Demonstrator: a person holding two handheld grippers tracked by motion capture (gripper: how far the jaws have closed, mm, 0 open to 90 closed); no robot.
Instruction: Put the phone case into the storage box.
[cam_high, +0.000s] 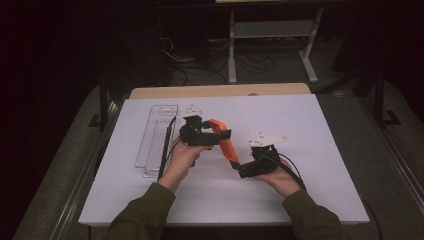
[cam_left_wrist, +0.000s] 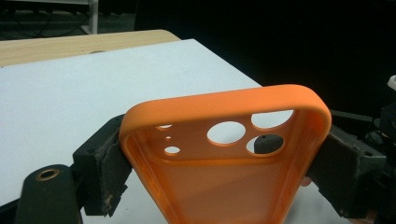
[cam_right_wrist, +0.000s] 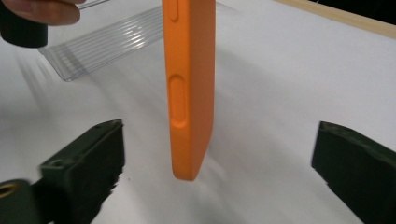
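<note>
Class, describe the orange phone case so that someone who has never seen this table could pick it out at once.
On the white table top, look between the person's two hand-held grippers. The left gripper clamps the orange soft-plastic phone case by its long edges, above the surface. It is the one bright orange thing there, with round camera holes, unlike the clear ribbed plastic tray to its left.

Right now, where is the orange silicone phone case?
In the high view the orange silicone phone case hangs above mid-table, clamped by the left gripper, its lower end between the open right gripper jaws.

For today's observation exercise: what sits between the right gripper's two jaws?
The lower end of the orange phone case hangs edge-on between the open jaws, touching neither, in the right gripper view. The left gripper clamps it.
</note>
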